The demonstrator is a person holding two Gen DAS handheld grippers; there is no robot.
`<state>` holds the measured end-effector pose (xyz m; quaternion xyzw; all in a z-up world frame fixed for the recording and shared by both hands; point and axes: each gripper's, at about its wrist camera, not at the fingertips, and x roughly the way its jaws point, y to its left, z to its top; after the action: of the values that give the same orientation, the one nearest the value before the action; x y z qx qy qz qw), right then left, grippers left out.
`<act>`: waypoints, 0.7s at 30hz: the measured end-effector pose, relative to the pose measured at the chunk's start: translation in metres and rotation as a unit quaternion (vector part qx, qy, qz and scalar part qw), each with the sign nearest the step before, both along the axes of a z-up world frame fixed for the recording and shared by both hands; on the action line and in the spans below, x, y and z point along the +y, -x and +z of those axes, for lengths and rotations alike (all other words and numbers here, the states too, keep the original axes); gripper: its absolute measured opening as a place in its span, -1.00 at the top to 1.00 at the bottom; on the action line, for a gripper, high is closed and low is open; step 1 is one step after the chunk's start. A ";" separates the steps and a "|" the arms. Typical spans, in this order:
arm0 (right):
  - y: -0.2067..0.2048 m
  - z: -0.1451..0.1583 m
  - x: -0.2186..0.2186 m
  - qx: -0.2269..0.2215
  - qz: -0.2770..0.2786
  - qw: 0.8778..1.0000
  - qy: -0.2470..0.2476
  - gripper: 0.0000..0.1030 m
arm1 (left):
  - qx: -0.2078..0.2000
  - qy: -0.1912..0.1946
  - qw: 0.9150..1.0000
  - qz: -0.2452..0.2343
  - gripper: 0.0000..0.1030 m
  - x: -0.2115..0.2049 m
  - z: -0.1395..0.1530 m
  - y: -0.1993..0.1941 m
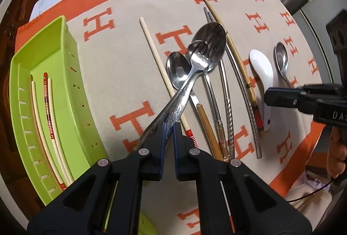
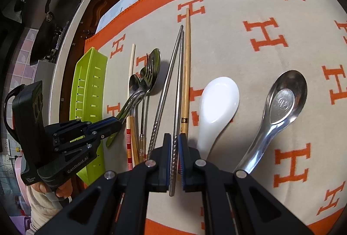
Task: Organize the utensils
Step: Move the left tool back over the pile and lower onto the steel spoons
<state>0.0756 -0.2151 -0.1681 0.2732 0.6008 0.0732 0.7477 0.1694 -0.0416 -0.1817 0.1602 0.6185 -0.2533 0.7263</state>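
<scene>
at lower centre, the left tool (image 1: 170, 126) pinches a fork (image 1: 196, 57) and spoon handle together, the right tool (image 2: 175, 137) clamps a metal chopstick (image 2: 177, 87); either could slip before reaching the green tray (image 1: 54, 74) at left.

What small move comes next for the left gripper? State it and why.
Probably carry it left to the green tray. The left gripper is shut on a fork and spoon handle, lifted above the cloth, and the tray holds only chopsticks.

Glossy metal spoon (image 2: 284, 96), prob. woven cloth (image 2: 260, 7)
</scene>
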 end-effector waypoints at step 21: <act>0.004 -0.005 0.001 0.000 0.001 1.000 -0.006 0.87 | -0.118 -0.115 0.985 -0.053 0.71 -0.035 -0.007 0.035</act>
<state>0.0721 -0.2144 -0.1730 0.2771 0.6008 0.0778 0.7458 0.1346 -0.0761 -0.1884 0.3037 0.5444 -0.1977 0.7565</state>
